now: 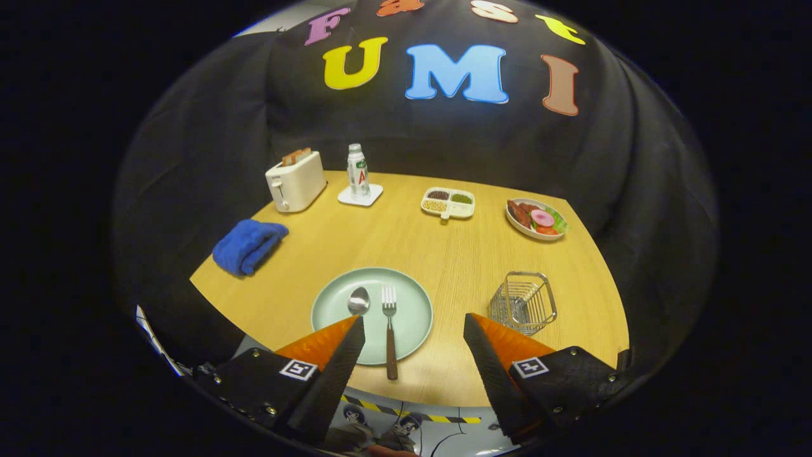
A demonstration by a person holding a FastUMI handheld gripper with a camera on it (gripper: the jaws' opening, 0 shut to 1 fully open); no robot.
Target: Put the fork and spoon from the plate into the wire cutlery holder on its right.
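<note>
While the tool (413,327) hangs wide apart, empty, fork (389,324) and spoon (358,300) lie on the plate (412,298), wire holder (525,303) beside.

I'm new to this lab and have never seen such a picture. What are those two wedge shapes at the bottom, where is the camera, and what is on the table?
The camera rides on a hand-held two-finger gripper and looks forward along its fingers, the two wedges. They stand open, holding nothing. Just ahead, on the wooden table, lies a pale green round plate with a metal spoon and a brown-handled fork. To its right stands an empty wire cutlery holder. Farther back: a folded blue cloth, a white toaster, a bottle, a divided dish and a plate of food.
</note>
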